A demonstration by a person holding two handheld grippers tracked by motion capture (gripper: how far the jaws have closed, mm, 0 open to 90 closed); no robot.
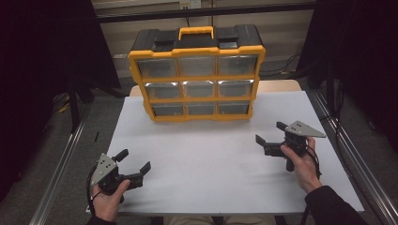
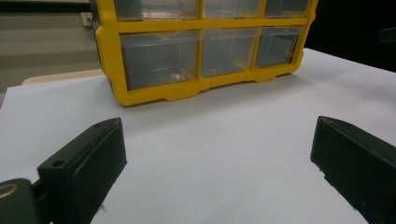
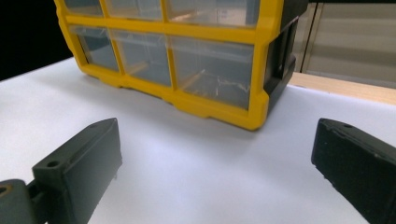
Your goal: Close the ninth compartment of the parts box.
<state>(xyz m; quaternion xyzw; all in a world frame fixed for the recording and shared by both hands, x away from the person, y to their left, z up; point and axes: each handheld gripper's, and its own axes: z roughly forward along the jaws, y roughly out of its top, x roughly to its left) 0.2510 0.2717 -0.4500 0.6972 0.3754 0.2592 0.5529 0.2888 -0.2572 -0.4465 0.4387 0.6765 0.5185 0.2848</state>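
- High view: yellow drawer box [image 1: 197,75] sits at the table's [image 1: 211,178] far edge — left gripper [image 1: 133,164] and right gripper [image 1: 270,136] both released, well short.
- Left gripper view: jaws wide, nothing held.
- Right gripper view: same — yanking a drawer [image 3: 215,70] could probably drag the box.

This looked like a lab or test rig, not a home. A bare white surface [image 1: 211,159] sat between metal rails [image 1: 61,164], black curtains [image 1: 42,56] hung on both sides, loose cables [image 1: 281,65] trailed along the floor behind, and a yellow-and-black parts organiser [image 1: 197,75] with clear drawers stood alone.
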